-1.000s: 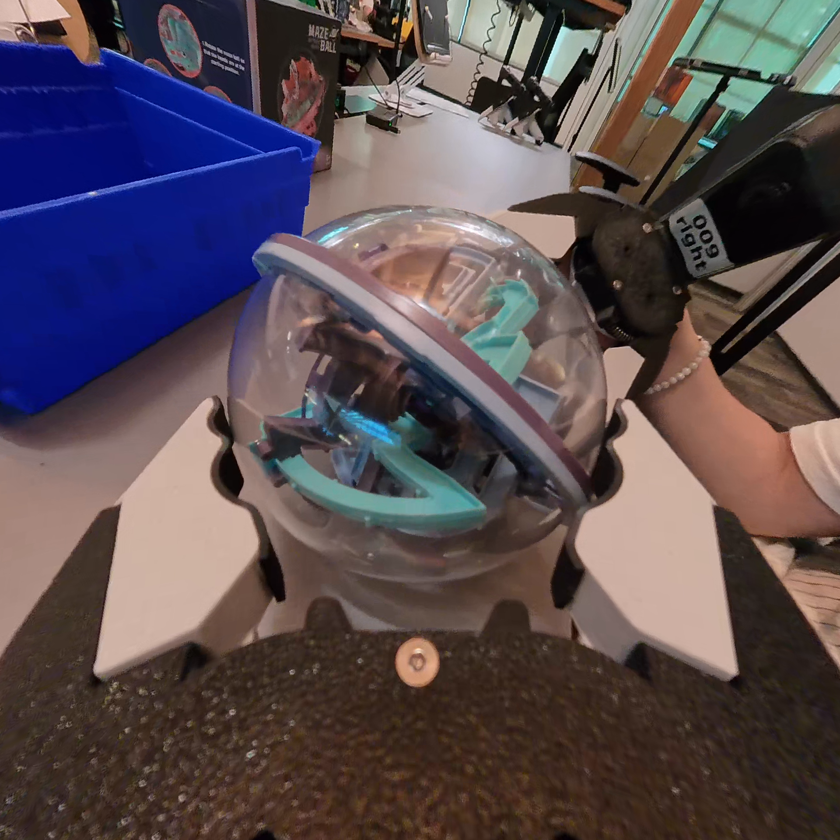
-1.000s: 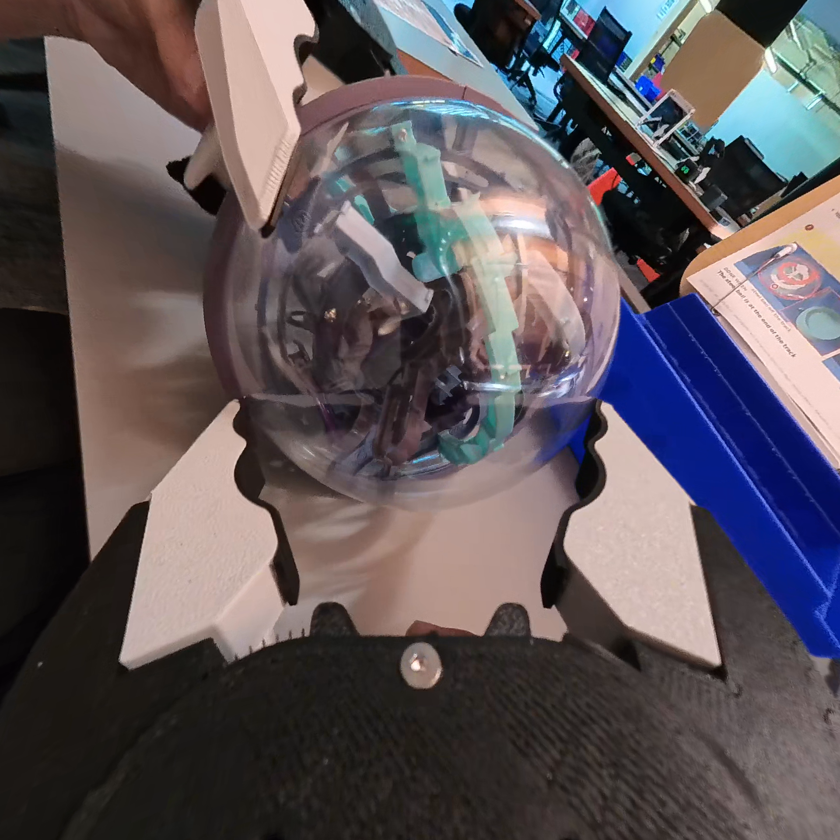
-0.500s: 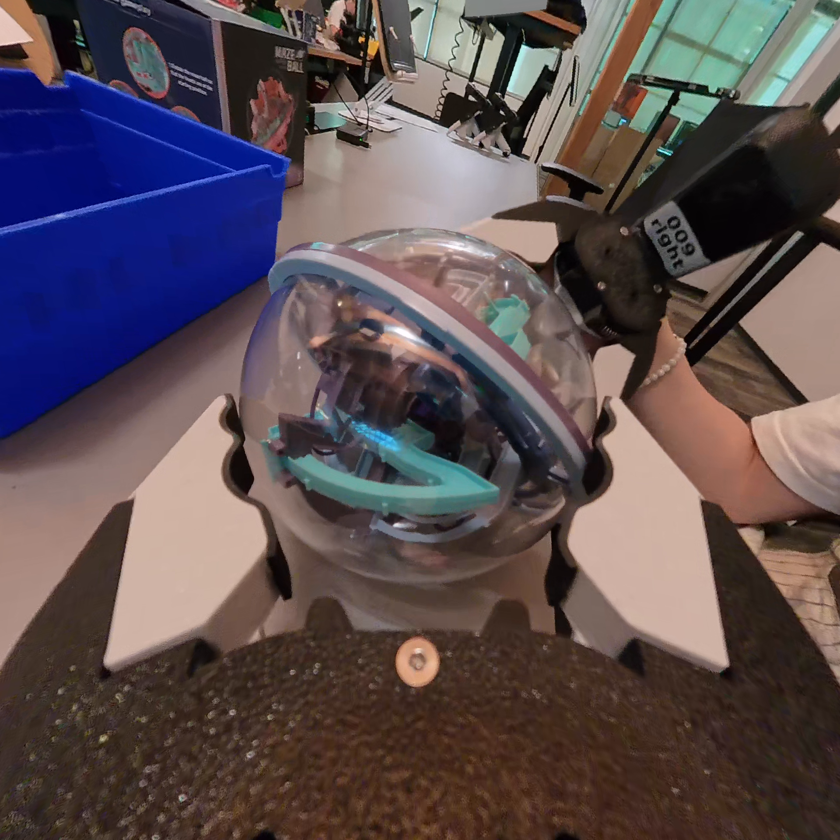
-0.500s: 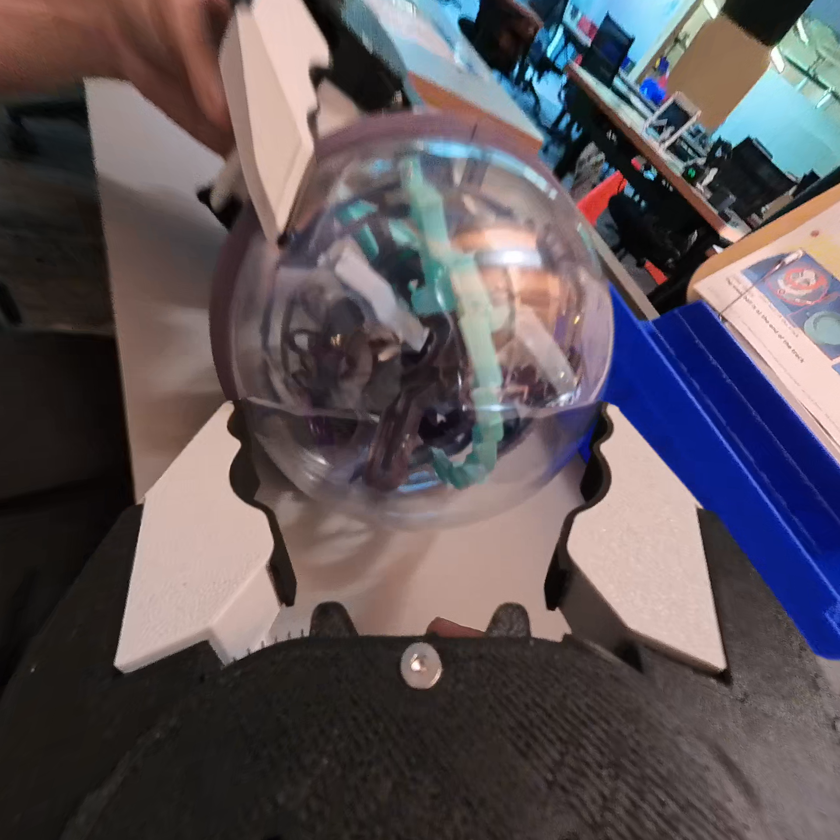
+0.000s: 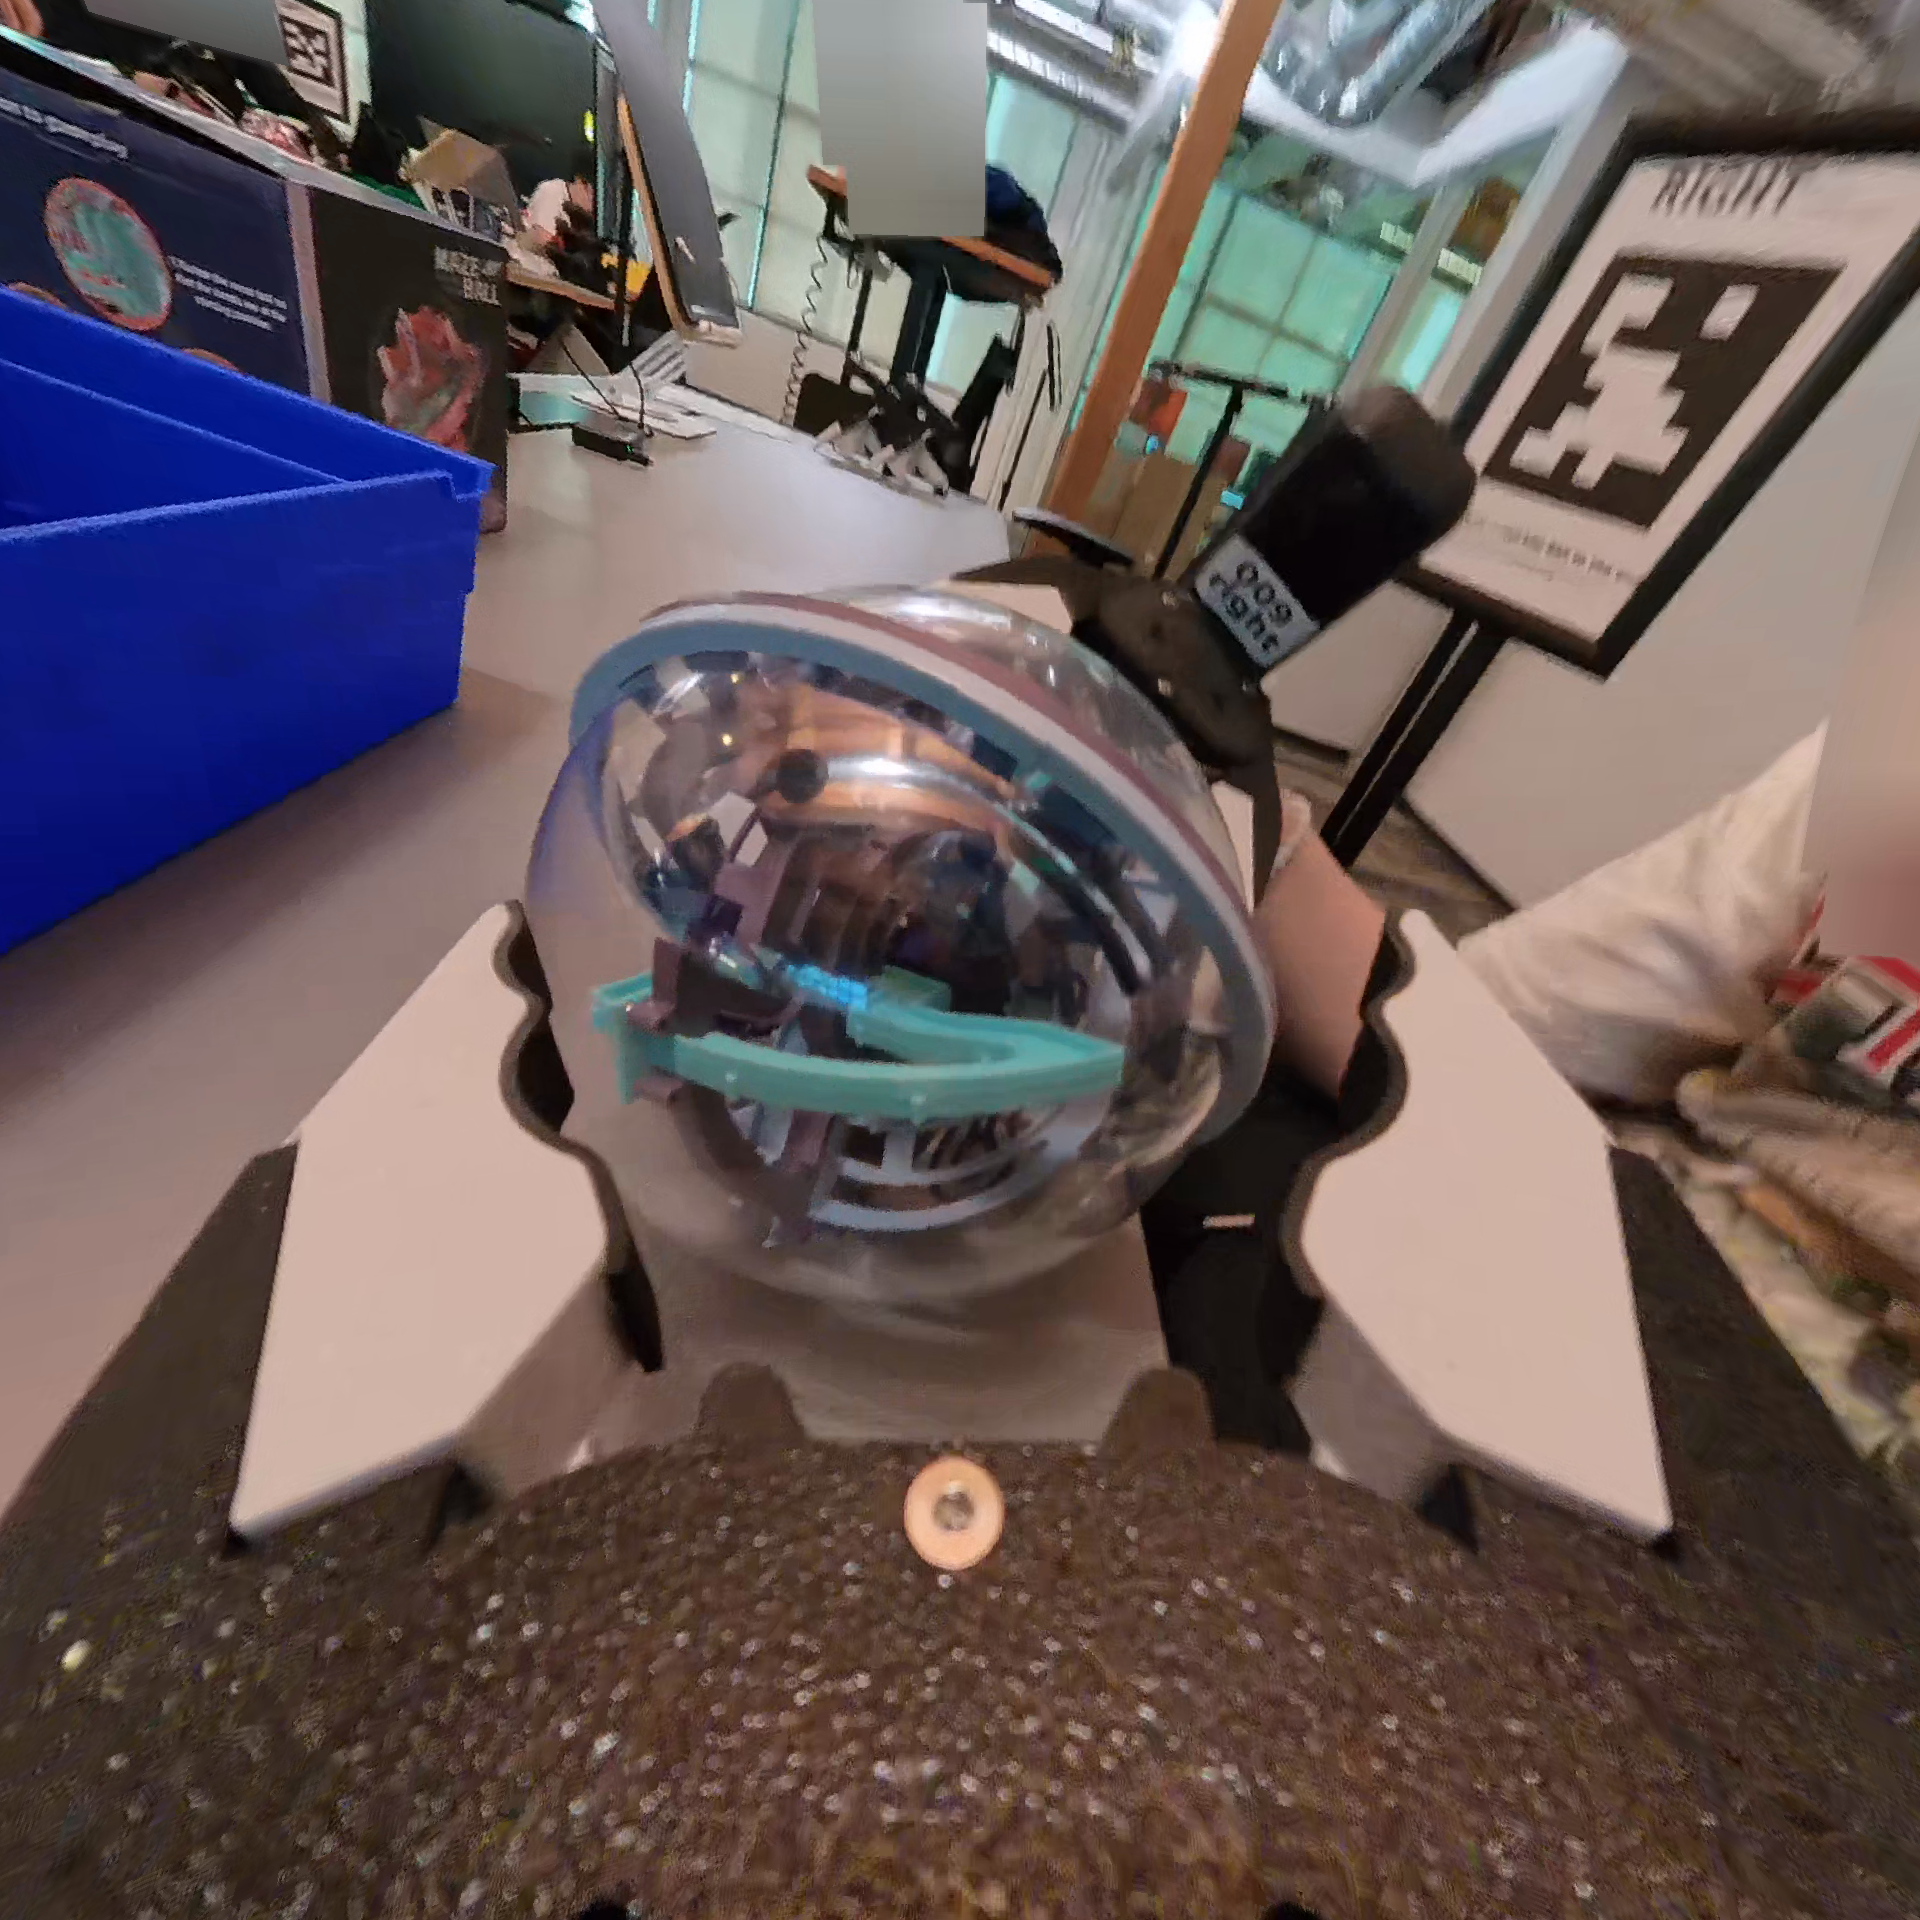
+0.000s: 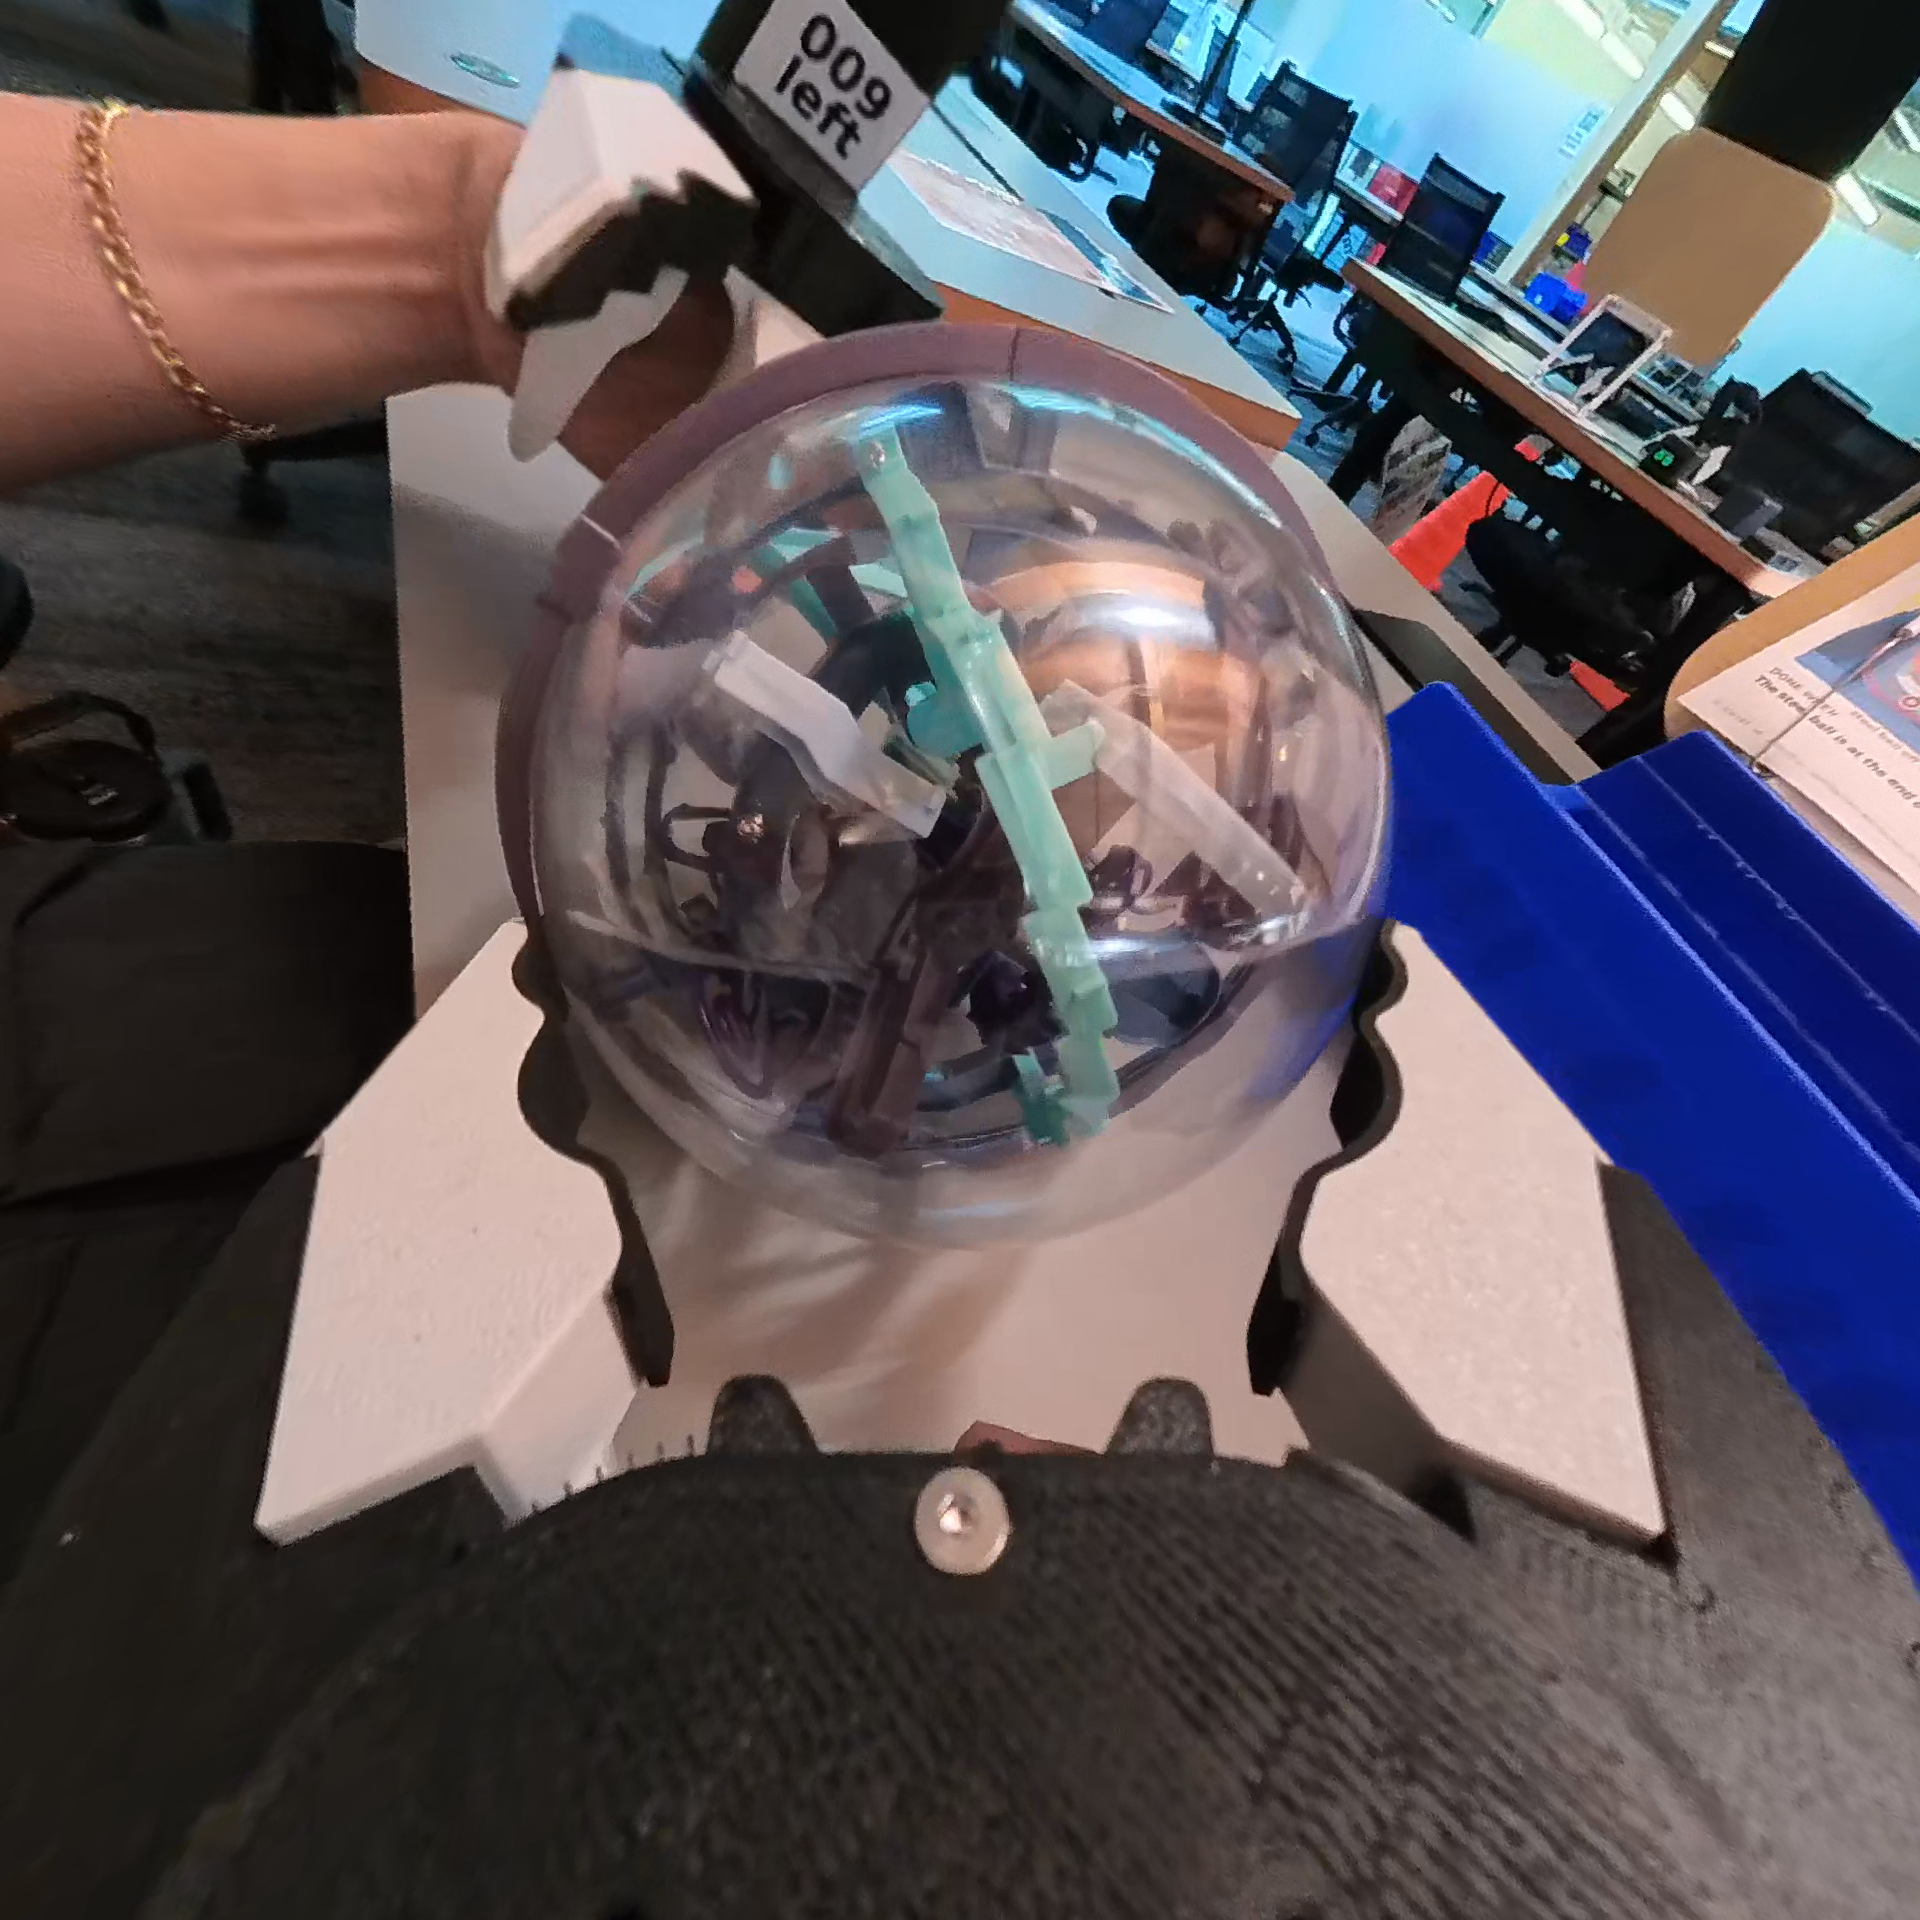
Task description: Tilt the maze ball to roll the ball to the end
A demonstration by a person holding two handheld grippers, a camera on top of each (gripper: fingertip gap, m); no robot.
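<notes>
Grey laminate covers the table (image 5: 260, 987), the largest thing in both views, and a deep blue plastic bin (image 5: 208, 623) stands on it to the left in the left wrist view, with a dark printed box (image 5: 395, 312) behind the bin. A framed black-and-white marker sign (image 5: 1662, 364) stands on legs beyond the table's far right. The maze ball (image 5: 894, 935), a clear sphere with a grey and purple rim band running round it at a slant, sits over the table top near its edge and beside the bin; whether it rests on the surface cannot be told. The right gripper (image 6: 951, 956) has its wide white fingers (image 6: 468, 1143) spread round the sphere, and both dark scalloped pads press against its sides, so it grips the ball. The left gripper (image 5: 951, 935) comes at the ball from the other side with its jaws wide: its left finger (image 5: 520, 1039) lies at the sphere's edge, while a clear gap, with a person's arm (image 5: 1309, 935) showing through, separates the right pad (image 5: 1371, 1039) from the shell, so it is not clamped on it. Inside, a teal track (image 5: 862, 1060) curves among dark purple walkways, and a small shiny bead (image 6: 748, 826) sits among them.
</notes>
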